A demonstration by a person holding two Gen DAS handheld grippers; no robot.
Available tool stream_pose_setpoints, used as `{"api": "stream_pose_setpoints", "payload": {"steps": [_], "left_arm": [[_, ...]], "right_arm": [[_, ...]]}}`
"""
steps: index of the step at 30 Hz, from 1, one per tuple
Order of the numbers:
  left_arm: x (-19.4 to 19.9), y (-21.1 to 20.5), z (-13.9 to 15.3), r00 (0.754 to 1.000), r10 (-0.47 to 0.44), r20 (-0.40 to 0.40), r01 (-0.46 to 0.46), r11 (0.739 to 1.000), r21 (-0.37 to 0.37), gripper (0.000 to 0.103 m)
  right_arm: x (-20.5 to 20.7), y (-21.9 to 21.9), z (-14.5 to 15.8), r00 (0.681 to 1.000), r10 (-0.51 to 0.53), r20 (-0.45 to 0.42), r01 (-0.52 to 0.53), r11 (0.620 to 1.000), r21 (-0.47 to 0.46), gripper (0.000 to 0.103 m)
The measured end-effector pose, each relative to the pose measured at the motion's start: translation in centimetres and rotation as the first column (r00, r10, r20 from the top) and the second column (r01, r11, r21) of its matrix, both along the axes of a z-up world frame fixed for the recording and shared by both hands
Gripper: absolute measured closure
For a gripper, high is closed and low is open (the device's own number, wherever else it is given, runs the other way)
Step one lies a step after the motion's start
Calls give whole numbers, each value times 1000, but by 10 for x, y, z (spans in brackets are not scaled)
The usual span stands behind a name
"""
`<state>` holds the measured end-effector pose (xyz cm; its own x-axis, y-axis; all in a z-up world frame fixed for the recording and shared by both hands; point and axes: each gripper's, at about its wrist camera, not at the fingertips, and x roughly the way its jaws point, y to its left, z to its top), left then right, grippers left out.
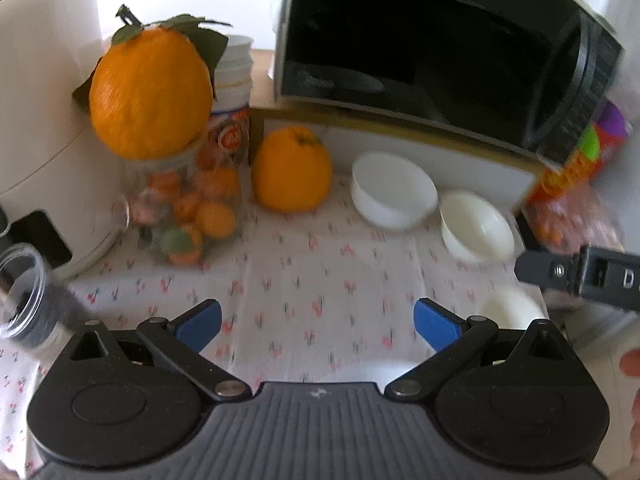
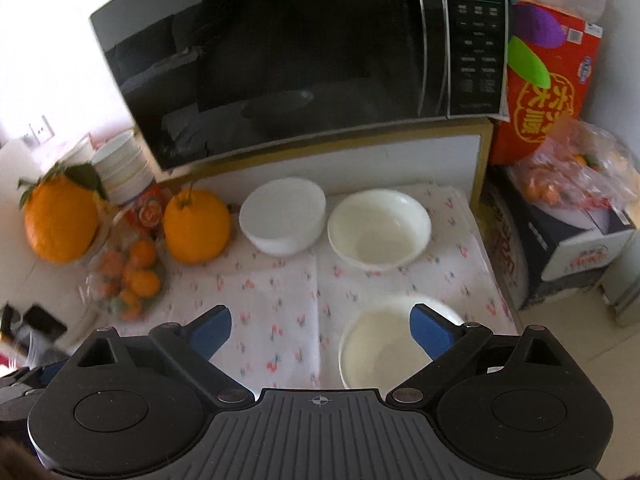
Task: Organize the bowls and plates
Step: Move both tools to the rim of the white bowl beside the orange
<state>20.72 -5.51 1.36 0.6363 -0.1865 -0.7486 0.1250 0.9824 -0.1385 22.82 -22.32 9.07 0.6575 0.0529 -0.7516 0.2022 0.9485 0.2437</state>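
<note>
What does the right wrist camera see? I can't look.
The open gripper is above a flowery cloth with three white bowls. Behind them is a black microwave; oranges sit to the left.

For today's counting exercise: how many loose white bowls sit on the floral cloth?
3. One tilted bowl beside the orange, one upright bowl to its right, one near bowl in front. The stack behind the fruit isn't counted.

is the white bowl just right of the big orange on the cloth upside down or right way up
Upside down. The left bowl shows a flat, closed top with no hollow, while the bowl beside it opens upward, showing its empty inside.
</note>
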Motion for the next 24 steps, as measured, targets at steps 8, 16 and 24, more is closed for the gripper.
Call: {"api": "stream_pose_setpoints", "payload": {"steps": [8, 16, 24], "left_arm": [[51, -20, -18, 999, 48, 13, -48, 999, -11, 1], [93, -44, -39, 999, 36, 9, -36, 999, -38, 6], [118, -47, -58, 999, 40, -6, -41, 989, -139, 31]], "right_arm": [[57, -15, -30, 1000, -28, 3, 27, 999, 45, 6], [108, -22, -57, 999, -27, 47, 27, 1000, 10, 6], [141, -23, -77, 996, 9, 87, -11, 1000, 23, 32]]}}
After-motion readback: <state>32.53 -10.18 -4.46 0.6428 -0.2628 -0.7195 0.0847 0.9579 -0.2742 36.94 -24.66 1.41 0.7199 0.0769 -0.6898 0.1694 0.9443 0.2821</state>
